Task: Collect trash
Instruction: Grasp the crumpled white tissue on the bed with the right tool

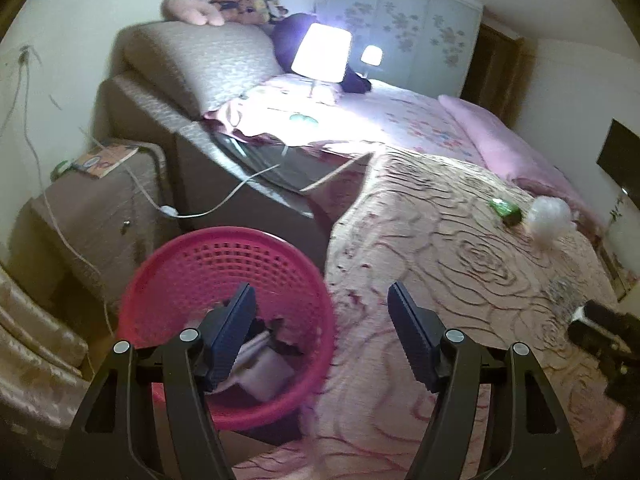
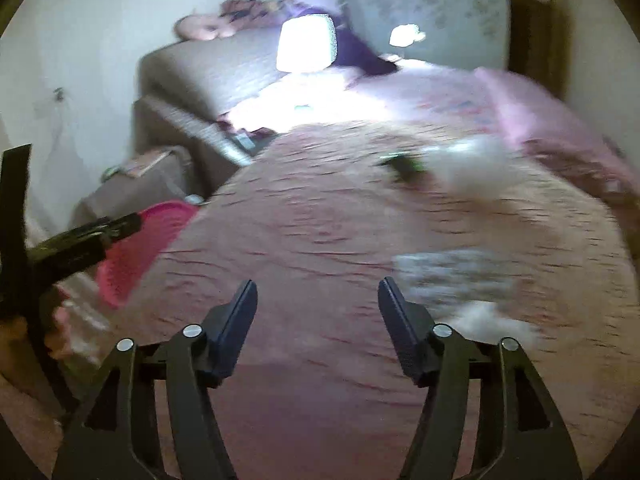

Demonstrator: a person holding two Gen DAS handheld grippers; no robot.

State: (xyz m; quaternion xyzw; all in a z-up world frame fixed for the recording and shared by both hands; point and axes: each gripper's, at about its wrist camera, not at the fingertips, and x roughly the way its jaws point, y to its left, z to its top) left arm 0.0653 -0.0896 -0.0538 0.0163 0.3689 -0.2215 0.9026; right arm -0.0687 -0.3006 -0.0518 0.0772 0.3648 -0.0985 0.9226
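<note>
Left wrist view: the left hand-held gripper hangs released and empty, half over the round pink perforated plastic basket beside the bed, with a few scraps already inside. The right hand-held gripper is also spread with nothing between its pads, over the quilt. Two pieces of trash remain well ahead: one crumpled white plastic ball touching one green wrapper. The light ball could roll or squirt away from a hurried pinch; the right view's blur makes aiming doubtful. Two lit lamps.
</note>
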